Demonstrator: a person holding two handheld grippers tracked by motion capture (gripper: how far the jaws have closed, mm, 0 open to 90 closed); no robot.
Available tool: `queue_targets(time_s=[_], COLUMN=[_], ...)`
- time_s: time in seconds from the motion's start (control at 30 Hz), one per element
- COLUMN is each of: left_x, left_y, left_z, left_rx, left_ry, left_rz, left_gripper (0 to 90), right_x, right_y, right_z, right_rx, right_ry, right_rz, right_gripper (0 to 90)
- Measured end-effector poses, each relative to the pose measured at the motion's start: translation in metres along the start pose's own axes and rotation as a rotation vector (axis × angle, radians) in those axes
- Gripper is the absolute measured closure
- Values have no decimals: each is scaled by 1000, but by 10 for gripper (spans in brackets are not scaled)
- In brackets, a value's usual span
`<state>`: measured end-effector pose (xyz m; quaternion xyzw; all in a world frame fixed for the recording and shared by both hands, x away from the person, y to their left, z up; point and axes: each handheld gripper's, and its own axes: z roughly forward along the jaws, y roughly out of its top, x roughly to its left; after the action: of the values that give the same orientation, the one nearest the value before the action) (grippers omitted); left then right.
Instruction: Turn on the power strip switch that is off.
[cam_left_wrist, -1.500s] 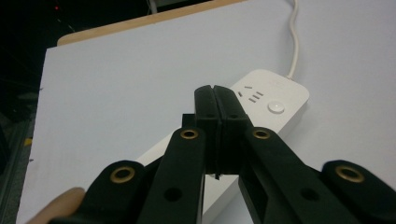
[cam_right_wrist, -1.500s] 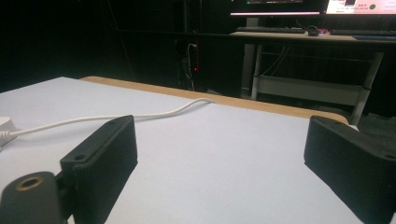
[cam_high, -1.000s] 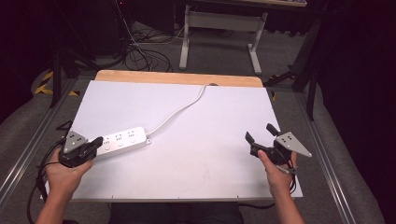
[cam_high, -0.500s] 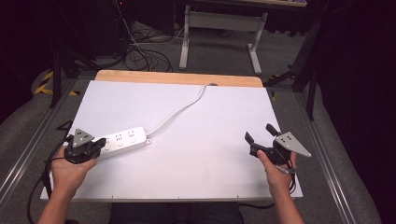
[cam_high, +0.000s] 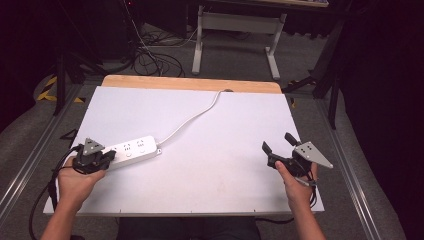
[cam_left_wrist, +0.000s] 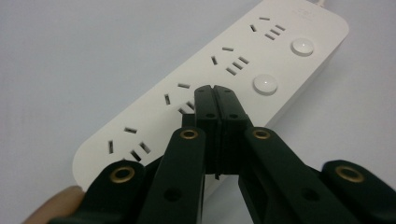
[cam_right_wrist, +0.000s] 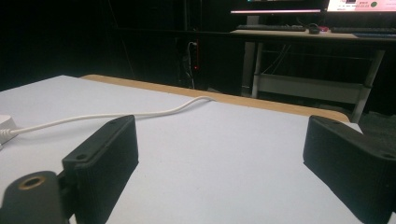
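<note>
Bench (cam_high: 210, 170): white top, wood strip along the far edge. Smooth surface, so things will probably slide on it.

Power strip (cam_high: 131, 148): lies flat on the bench, right under and ahead of the left tool (cam_left_wrist: 215, 93). Well apart from the right tool (cam_high: 276, 142), off to its left. White rigid plastic shell, rounded corners, four socket groups in a row, and two round buttons (cam_left_wrist: 265, 84) beside the far sockets. My read: light, stiff, not fragile, glossy enough to be slippery. It will likely skate rather than lift if pushed from one end. Best hold looks like across the short width, pads on the two long side walls, near the middle. The top face offers nothing to pinch.

Cord (cam_high: 192, 117): white, runs from the strip's far end across the bench to the wood edge. Soft and flexible; it would drag and swing the strip's end if the strip is moved.

Left tool: jaws together, nothing between them, tips over the strip's top face by the second socket group. Contact or just hovering, can't tell.

Right tool: jaws wide apart, empty, above bare bench.

Writing: faint embossed mark at the strip's far end, unreadable. No other labels.
</note>
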<state>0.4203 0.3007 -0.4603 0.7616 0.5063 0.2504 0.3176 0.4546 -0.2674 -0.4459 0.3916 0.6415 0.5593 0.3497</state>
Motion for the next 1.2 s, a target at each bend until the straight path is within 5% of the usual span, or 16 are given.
queue_targets(time_s=[0.6, 1.2], left_x=[-4, -3], left_y=[-2, -3], left_z=[2, 4], left_rx=[4, 8], left_ry=[3, 0], left_rz=[14, -43], left_gripper=[900, 900], right_x=[0, -3], right_y=[0, 2], right_z=[-1, -5], right_rx=[-6, -29], right_ry=[-3, -12], right_rz=[2, 23], right_gripper=[111, 110])
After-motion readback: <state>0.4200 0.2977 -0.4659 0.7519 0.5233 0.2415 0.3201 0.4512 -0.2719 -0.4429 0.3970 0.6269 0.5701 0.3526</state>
